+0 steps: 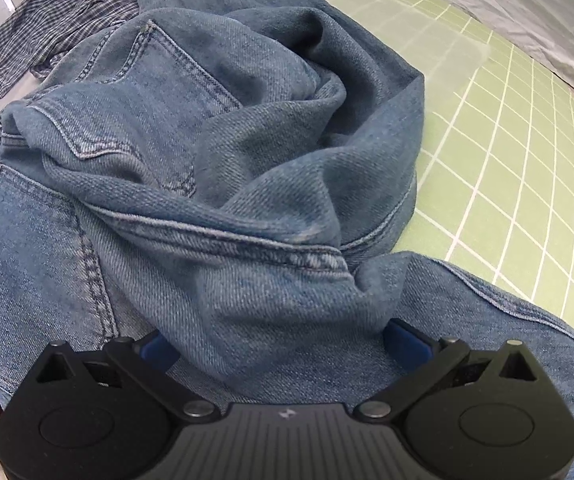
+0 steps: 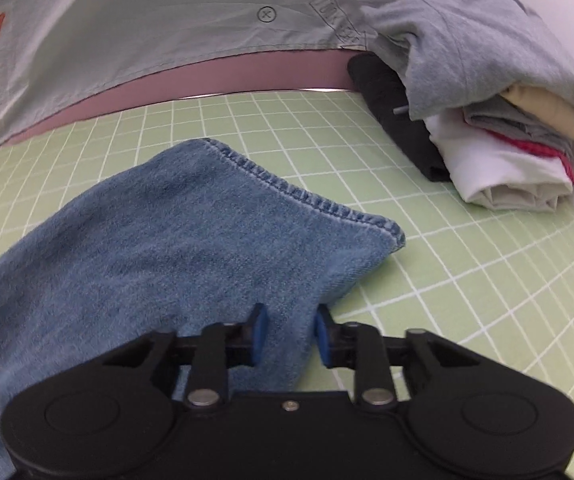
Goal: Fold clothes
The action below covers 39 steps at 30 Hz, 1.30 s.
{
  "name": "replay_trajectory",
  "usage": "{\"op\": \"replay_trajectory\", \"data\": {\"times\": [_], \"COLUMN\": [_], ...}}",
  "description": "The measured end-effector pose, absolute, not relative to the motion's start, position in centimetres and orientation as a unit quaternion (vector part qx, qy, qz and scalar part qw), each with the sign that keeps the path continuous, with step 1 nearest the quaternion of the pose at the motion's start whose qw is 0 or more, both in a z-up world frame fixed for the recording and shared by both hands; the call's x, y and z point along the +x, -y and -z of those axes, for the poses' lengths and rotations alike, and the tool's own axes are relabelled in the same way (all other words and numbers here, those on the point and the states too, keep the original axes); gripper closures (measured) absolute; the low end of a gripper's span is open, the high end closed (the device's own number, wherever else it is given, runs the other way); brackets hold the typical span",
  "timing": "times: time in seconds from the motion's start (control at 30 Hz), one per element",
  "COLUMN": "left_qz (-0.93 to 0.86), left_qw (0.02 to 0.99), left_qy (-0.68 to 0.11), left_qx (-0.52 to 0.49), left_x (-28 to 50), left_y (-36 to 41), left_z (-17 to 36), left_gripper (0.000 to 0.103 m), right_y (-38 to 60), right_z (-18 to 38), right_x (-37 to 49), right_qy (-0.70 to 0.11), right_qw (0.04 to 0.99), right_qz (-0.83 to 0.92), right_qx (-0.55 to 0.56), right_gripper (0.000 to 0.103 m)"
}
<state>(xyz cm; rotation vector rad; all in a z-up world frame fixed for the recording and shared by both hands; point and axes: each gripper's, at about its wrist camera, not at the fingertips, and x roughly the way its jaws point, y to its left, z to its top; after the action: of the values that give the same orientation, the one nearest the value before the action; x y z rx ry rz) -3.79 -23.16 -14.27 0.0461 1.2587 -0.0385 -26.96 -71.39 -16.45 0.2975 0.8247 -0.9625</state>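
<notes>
You've got faded blue jeans (image 1: 215,168) on a lime-green mat (image 1: 527,200) gridded in white, a navy-and-white checked shirt (image 1: 59,32) behind, and grey, cream, red, white, black folded clothes (image 2: 499,112).

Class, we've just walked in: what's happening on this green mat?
A person with two handheld grippers is folding jeans. The right gripper pinches a leg near its hem; the left gripper straddles a bunched fold near the pockets. The jeans lie crumpled on the green gridded mat, with folded clothes stacked nearby.
</notes>
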Motion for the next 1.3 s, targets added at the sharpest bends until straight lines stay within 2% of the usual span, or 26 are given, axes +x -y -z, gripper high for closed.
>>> {"op": "replay_trajectory", "data": {"times": [0.17,0.47,0.73,0.8,0.87,0.9,0.93,0.97,1.03,1.17,1.3], "left_qz": [0.045,0.071,0.077,0.077,0.075,0.073,0.07,0.067,0.06,0.047,0.037], "left_qw": [0.819,0.861,0.865,0.868,0.871,0.872,0.873,0.874,0.875,0.876,0.877], "left_qy": [-0.571,-0.503,-0.496,-0.491,-0.485,-0.484,-0.482,-0.481,-0.481,-0.479,-0.478], "left_qx": [-0.004,0.0,0.007,0.004,0.006,0.006,0.007,0.007,0.001,-0.008,-0.005], "left_x": [-4.5,-8.5,-8.8,-8.5,-7.8,-7.4,-7.0,-6.6,-5.4,-2.5,0.9], "left_y": [22.8,20.0,16.1,15.1,14.4,13.7,13.0,12.3,10.8,7.9,5.6], "left_z": [12.7,8.9,7.9,7.4,7.6,7.4,7.2,7.1,6.9,6.6,6.7], "left_gripper": [0.0,0.0,0.0,0.0,0.0,0.0,0.0,0.0,0.0,0.0,0.0], "right_y": [70.4,61.9,60.1,60.1,59.4,59.0,58.6,58.2,57.4,55.7,54.1], "right_z": [16.0,15.5,15.2,14.9,14.3,13.9,13.5,13.1,12.4,11.4,11.2], "right_x": [-30.4,-40.8,-44.6,-44.3,-43.2,-42.7,-41.9,-41.1,-38.8,-33.0,-25.9], "right_qy": [-0.389,-0.418,-0.431,-0.436,-0.428,-0.424,-0.421,-0.419,-0.412,-0.404,-0.398], "right_qw": [0.785,0.726,0.69,0.684,0.684,0.685,0.689,0.694,0.708,0.742,0.782], "right_qz": [0.464,0.535,0.565,0.569,0.577,0.579,0.577,0.575,0.565,0.527,0.471], "right_qx": [0.128,0.113,0.135,0.135,0.128,0.123,0.117,0.112,0.102,0.091,0.094], "right_gripper": [0.098,0.098,0.096,0.082,0.052,0.048,0.039,0.024,0.008,0.001,0.0]}}
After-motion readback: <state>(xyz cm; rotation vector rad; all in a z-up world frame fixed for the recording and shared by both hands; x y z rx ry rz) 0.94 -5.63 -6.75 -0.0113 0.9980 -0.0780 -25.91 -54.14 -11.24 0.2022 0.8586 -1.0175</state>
